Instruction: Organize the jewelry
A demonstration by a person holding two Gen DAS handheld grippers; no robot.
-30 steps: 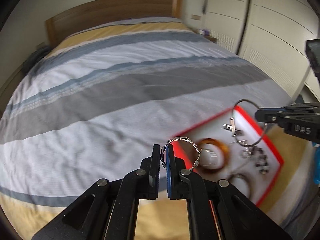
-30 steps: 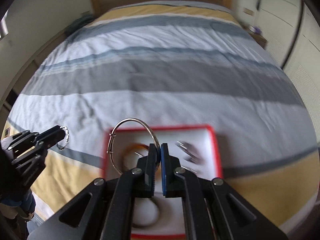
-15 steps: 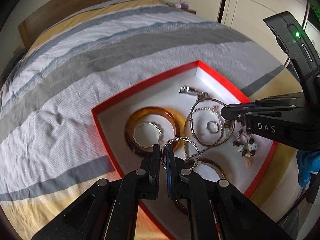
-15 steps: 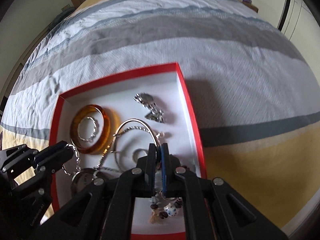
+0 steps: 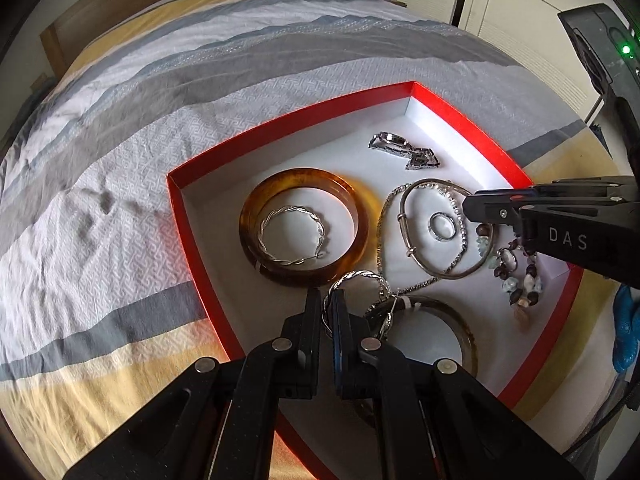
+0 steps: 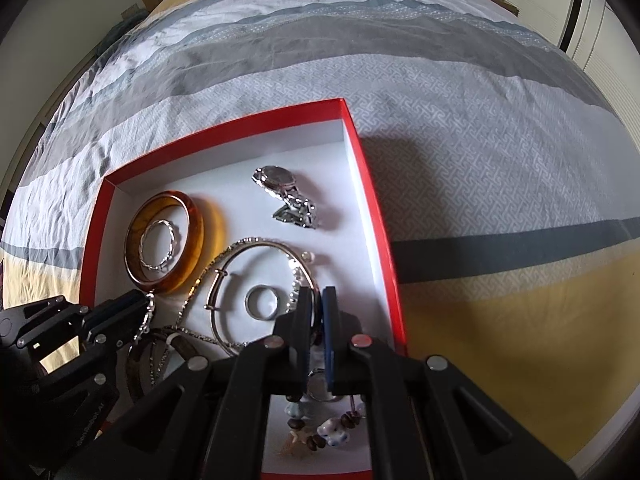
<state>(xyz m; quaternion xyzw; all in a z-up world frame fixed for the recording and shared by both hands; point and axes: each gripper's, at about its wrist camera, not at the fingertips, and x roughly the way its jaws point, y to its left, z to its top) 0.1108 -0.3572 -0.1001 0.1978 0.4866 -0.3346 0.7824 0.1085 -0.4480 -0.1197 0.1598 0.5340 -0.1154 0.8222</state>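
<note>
A red box [image 5: 192, 236] with a white floor lies on the bed and holds the jewelry. My left gripper [image 5: 327, 312] is shut on a twisted silver hoop [image 5: 360, 280], low over the box's near side; it also shows in the right wrist view [image 6: 132, 312]. My right gripper [image 6: 317, 312] is shut on a thin silver bangle [image 6: 256, 248] that rests on the box floor; it also shows in the left wrist view [image 5: 476, 210]. An amber bangle [image 5: 304, 224] rings a second twisted hoop [image 5: 290, 236]. A small ring [image 5: 442, 227], a watch [image 5: 404, 150], a chain and a beaded bracelet [image 5: 516, 276] also lie inside.
The box [image 6: 376, 208] sits near the foot of a bed with a striped grey, white and yellow cover [image 6: 480, 128]. A wooden headboard [image 5: 120, 0] is at the far end. White wardrobe doors [image 5: 520, 8] stand to the right.
Both grippers have come down from above the bed into the box. The thin bangle has dropped from the air onto the box floor. The twisted hoop is lower, just over the box.
</note>
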